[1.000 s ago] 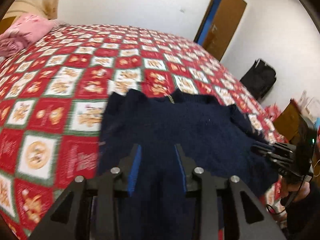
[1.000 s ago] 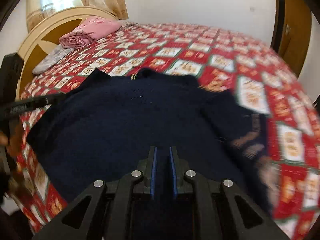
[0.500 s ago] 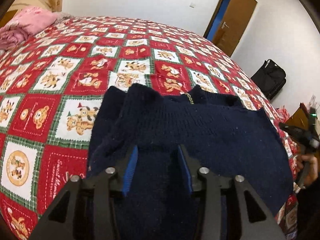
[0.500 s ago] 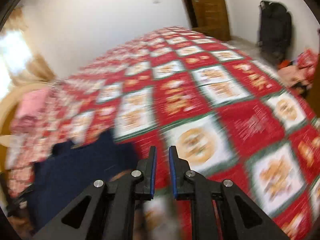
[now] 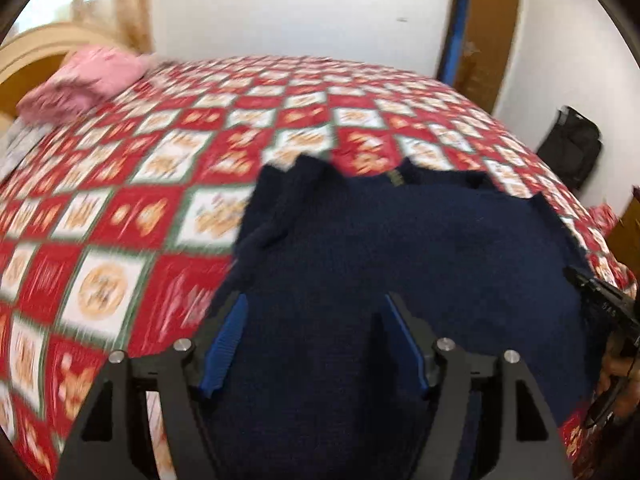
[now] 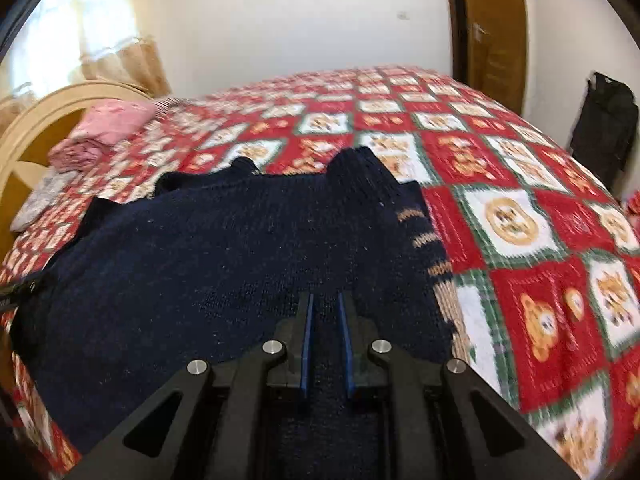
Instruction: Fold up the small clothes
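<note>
Bedroom scene, seen from two cameras looking down over a wide bed. Its bedspread (image 6: 508, 216) is a quilt-like check of red and white squares with green borders, printed with cartoon bears. Plain white walls stand behind it. At the far left a curved wooden headboard (image 6: 38, 120) rises under a bright window with cream curtains (image 6: 132, 56). At the far right a brown wooden door (image 6: 494, 32) stands open, and a black bag (image 6: 608, 132) sits against the wall nearby.

A pile of pink bedding (image 6: 102, 132) rests at the far left of the bed by the headboard, well apart from the work area.

A navy knitted sweater (image 6: 224, 256) lies spread flat on the near part of the bedspread, its collar pointing away. One sleeve, marked with tan stripes near the cuff, is folded along its right side in the right wrist view.

The left gripper (image 5: 316, 344) hangs over the near left part of the sweater; its jaws have just been opening and stand wide, with the knit below them but not pinched. The right gripper (image 6: 326, 340) hovers above the sweater's near right part with its blue-padded jaws nearly together; no fabric is visibly caught between them. Both views are partly blurred.
</note>
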Demonstrator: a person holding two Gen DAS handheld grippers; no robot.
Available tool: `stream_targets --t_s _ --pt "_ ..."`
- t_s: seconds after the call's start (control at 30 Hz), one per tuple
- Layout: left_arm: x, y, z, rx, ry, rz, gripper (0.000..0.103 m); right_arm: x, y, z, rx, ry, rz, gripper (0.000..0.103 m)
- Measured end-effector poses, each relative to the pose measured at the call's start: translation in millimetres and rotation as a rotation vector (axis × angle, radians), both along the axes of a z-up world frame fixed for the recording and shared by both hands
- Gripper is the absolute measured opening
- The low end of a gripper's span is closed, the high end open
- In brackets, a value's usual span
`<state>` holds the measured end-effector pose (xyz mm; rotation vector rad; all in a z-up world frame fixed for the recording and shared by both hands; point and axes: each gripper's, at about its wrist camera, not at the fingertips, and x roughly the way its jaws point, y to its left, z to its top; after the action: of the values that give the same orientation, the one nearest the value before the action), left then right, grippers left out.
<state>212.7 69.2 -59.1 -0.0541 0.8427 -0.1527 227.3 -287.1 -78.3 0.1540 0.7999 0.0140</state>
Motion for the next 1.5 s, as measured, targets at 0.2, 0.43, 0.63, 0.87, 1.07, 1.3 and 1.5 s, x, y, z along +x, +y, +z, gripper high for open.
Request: stream_targets --t_s 0.2,0.43,0.63,0.87,1.07,1.3,1.5 --pt "-27 9 3 0.004 -0.020 0.047 0.072 -59 54 40 0.073 -0.101 0.024 0.013" --pt "-42 -4 5 0.075 -0.025 0.064 0.072 -87 116 -3 0.099 0.023 0.128 0.013" --pt "-54 -1 -5 0.099 -0.004 0.064 0.075 -91 119 -7 0.068 0.037 0.111 0.013" --pt "-75 7 -1 0.050 -0.029 0.040 0.085 -127 123 14 0.167 -0.001 0.087 0.013" --pt "-84 52 14 -0.089 -0.117 0.192 0.097 -140 144 18 0.161 -0.023 0.139 0.013" --pt "-56 66 -17 -0.183 -0.002 0.243 0.097 -134 152 9 0.176 0.009 0.178 0.013" --pt "-50 40 -38 -0.178 0.052 0.179 0.092 -133 151 6 0.174 0.010 0.175 0.013"
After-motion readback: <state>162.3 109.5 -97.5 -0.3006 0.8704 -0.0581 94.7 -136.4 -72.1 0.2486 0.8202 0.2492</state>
